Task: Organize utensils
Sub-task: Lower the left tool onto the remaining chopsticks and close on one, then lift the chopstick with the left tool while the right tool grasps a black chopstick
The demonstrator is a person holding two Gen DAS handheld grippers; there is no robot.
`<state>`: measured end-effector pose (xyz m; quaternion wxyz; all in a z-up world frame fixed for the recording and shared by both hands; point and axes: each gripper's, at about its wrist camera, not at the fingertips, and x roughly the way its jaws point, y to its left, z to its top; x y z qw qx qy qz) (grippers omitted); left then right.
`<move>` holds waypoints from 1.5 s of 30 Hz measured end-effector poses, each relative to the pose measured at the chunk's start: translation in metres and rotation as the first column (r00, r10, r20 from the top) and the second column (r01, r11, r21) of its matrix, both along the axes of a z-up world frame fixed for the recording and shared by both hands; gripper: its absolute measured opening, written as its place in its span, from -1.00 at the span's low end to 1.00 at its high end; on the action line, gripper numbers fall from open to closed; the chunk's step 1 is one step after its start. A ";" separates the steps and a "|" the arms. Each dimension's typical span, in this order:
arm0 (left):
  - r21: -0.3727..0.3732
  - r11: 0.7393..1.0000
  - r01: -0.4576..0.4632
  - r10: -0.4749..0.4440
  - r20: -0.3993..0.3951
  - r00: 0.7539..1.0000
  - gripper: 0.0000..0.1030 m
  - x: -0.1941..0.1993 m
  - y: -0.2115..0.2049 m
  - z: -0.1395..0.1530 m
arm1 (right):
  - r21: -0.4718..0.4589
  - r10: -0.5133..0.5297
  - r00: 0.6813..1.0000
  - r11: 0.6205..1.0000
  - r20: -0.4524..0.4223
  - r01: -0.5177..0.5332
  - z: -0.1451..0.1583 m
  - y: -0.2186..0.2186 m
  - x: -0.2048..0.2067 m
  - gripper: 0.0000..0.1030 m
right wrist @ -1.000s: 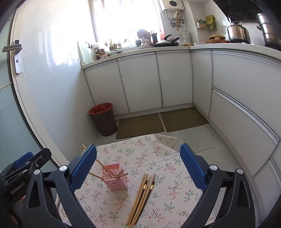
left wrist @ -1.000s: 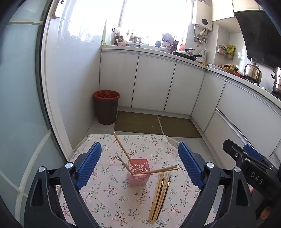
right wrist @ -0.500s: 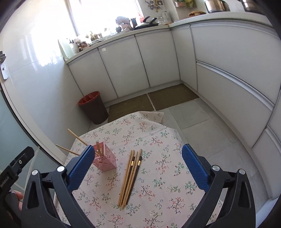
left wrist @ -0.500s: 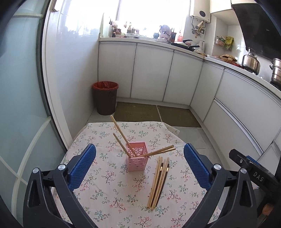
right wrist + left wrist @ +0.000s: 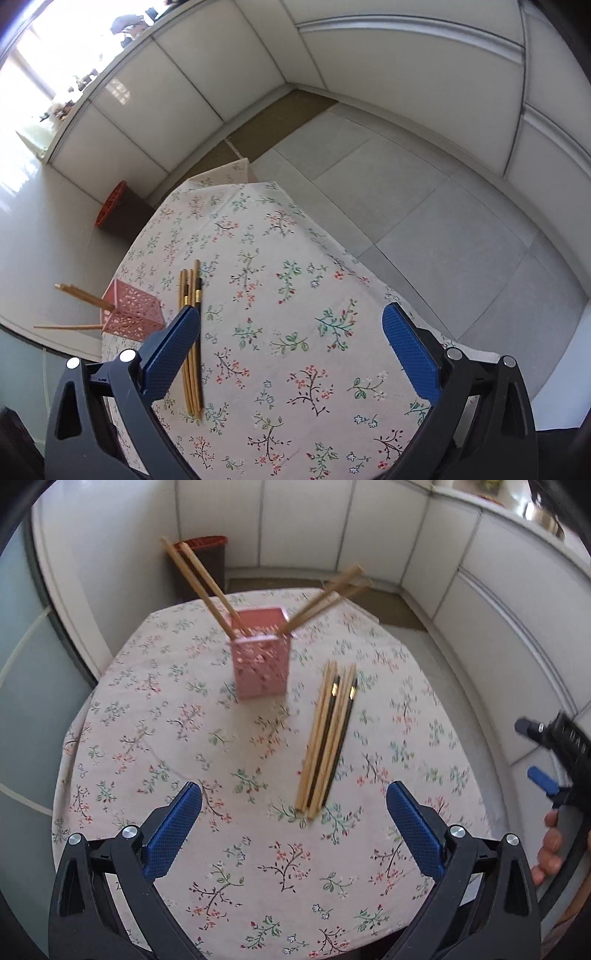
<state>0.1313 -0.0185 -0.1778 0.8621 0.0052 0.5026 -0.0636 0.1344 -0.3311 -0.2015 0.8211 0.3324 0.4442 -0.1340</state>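
Note:
A pink perforated holder (image 5: 260, 657) stands on the floral tablecloth (image 5: 229, 864) with several wooden chopsticks (image 5: 201, 579) leaning out of it left and right. A bundle of loose chopsticks (image 5: 328, 734) lies flat to its right. My left gripper (image 5: 293, 830) is open and empty, just in front of the bundle's near end. My right gripper (image 5: 291, 350) is open and empty over the table; the bundle (image 5: 192, 332) runs beside and partly behind its left finger (image 5: 171, 354), the holder (image 5: 131, 310) further left. The right gripper also shows in the left wrist view (image 5: 554, 753).
The small table's edges (image 5: 332, 254) drop to a tiled floor on the right. A dark bin with a red rim (image 5: 205, 561) stands beyond the table by white cabinets (image 5: 306, 524). A wall and glass door are close on the left.
Both grippers have tilted down and moved closer over the table. The left now hovers near the loose bundle's end; the right has swung so the bundle is at its left finger.

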 end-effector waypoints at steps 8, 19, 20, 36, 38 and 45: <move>0.107 0.951 0.290 -0.281 -0.087 0.956 0.84 0.036 -0.100 -0.040 | 0.217 -0.209 0.977 0.953 -0.041 0.213 -0.019 -0.052 -0.012 0.87; 0.084 0.953 0.291 -0.258 -0.281 0.924 -0.28 0.204 -0.153 -0.084 | 0.249 -0.096 0.994 0.962 -0.057 0.107 -0.026 -0.047 0.009 0.87; 0.061 0.959 0.277 -0.246 -0.306 0.920 -0.51 0.217 -0.149 -0.089 | 0.237 -0.075 0.996 0.968 -0.057 0.087 -0.026 -0.044 0.012 0.87; 0.072 0.972 0.223 -0.189 -0.319 0.929 -0.72 0.266 -0.131 -0.092 | 0.233 0.073 0.992 0.971 -0.102 -0.048 -0.035 -0.018 0.033 0.87; 0.101 0.967 0.234 -0.191 -0.322 0.927 -0.71 0.264 -0.133 -0.094 | 0.239 0.079 0.991 0.970 -0.105 -0.052 -0.036 -0.017 0.034 0.87; 0.135 0.964 0.228 -0.169 -0.349 0.922 -0.76 0.264 -0.128 -0.118 | 0.218 0.084 0.991 0.974 -0.107 -0.059 -0.035 -0.015 0.035 0.87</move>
